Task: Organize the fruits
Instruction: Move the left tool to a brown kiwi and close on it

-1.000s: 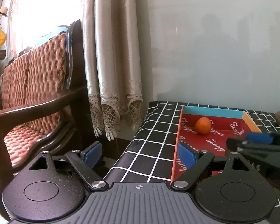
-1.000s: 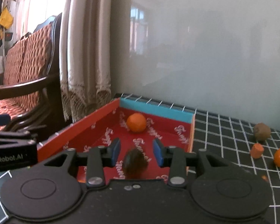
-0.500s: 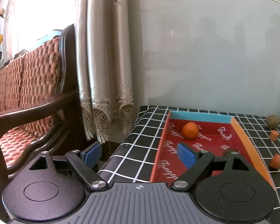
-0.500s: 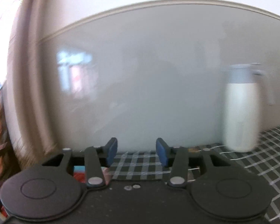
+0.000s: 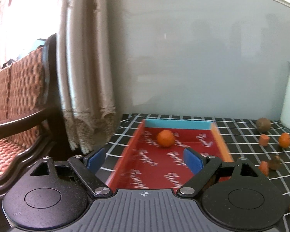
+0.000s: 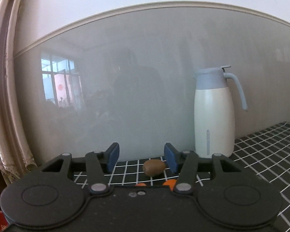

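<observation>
Right wrist view shows a brown kiwi [image 6: 153,167] lying on the black checked counter [image 6: 261,145], close to the grey wall. My right gripper [image 6: 141,157] is opening and holds nothing; the kiwi sits past its blue pads, not touched. A white jug [image 6: 214,116] stands just to the right. My left gripper [image 5: 145,158] is wide open and empty over the red tray [image 5: 164,166], where one orange [image 5: 165,138] rests near the blue end wall. More fruits lie loose on the counter right of the tray. A curtain [image 5: 83,67] hangs beside the counter's left edge.
</observation>
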Demonstrator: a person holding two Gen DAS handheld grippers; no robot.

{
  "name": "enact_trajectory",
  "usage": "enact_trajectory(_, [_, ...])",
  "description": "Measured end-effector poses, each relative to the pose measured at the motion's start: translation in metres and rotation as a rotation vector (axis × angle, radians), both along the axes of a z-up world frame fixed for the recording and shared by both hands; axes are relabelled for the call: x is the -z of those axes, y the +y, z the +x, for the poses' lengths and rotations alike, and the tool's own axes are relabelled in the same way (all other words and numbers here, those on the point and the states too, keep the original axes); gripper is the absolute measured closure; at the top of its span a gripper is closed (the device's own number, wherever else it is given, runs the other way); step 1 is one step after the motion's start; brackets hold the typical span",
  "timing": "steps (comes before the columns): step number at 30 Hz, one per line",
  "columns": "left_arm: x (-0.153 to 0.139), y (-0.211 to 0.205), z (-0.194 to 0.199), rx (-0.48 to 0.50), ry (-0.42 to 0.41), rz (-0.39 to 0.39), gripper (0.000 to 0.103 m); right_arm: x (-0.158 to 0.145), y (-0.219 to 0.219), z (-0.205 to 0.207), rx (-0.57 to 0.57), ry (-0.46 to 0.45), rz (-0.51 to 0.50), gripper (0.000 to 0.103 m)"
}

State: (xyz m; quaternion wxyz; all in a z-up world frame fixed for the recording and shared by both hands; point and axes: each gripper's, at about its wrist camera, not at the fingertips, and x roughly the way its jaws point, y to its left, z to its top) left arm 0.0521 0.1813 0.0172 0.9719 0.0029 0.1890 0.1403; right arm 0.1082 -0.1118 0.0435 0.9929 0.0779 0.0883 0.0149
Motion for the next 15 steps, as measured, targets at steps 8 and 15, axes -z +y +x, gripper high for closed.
enact_trajectory(8, [-0.002, -0.054, 0.006, 0.119, -0.005, 0.034, 0.016, 0.008, -0.031, -0.003, 0.048, 0.032, -0.023, 0.051])
enact_trajectory(15, [0.001, -0.098, 0.008, 0.252, 0.047, 0.024, 0.016, 0.009, -0.057, -0.009, 0.082, 0.047, -0.021, 0.050])
